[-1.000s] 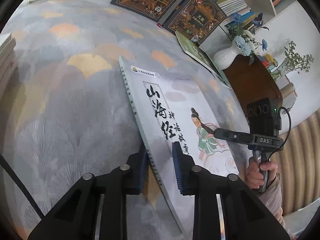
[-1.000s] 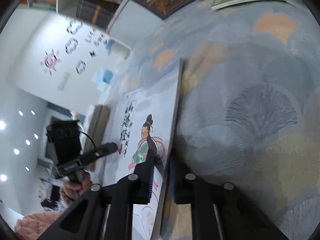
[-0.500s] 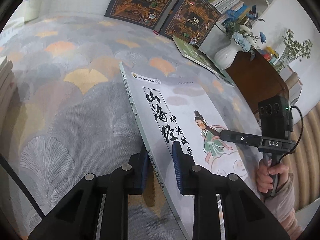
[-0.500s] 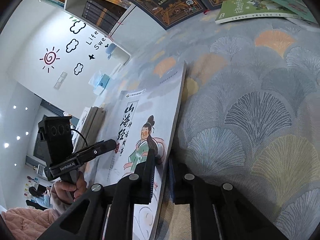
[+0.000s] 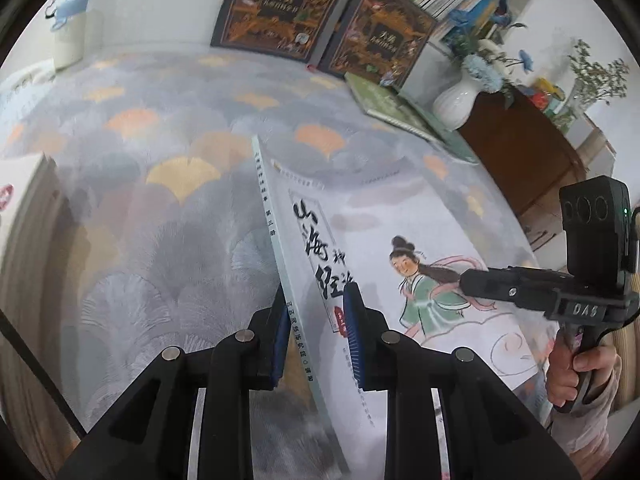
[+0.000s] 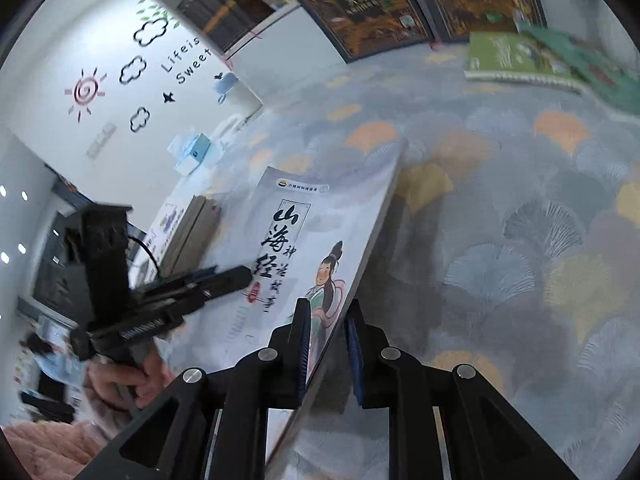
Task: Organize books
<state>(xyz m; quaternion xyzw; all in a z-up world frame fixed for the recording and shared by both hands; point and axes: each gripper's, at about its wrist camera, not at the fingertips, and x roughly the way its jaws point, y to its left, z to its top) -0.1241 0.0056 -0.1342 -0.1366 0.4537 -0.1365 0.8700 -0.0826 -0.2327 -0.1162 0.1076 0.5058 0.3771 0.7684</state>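
A white picture book [image 5: 400, 216] with black brush lettering and a figure in a green robe hangs tilted above the patterned carpet [image 5: 160, 200]. My left gripper [image 5: 316, 300] is shut on its spine edge, near the bottom. In the right wrist view the same book [image 6: 320, 208] has its opposite long edge between the fingers of my right gripper [image 6: 328, 312]. Those jaws are opening, and a gap shows between the right pad and the book. Each view also shows the other gripper, the right gripper [image 5: 466, 280] and the left gripper [image 6: 244, 274], with a hand on each handle.
Two large dark ornate books [image 5: 280, 4] lean against a bookshelf at the back. Green books [image 5: 396, 108] lie on the carpet beside a white vase of blue flowers [image 5: 456, 100] and a brown cabinet [image 5: 520, 152]. A stack of books [image 6: 192, 232] stands on the left.
Both grippers have risen and the book has come up off the carpet with them, tilting more. The right gripper's jaws have parted slightly around the book's edge.
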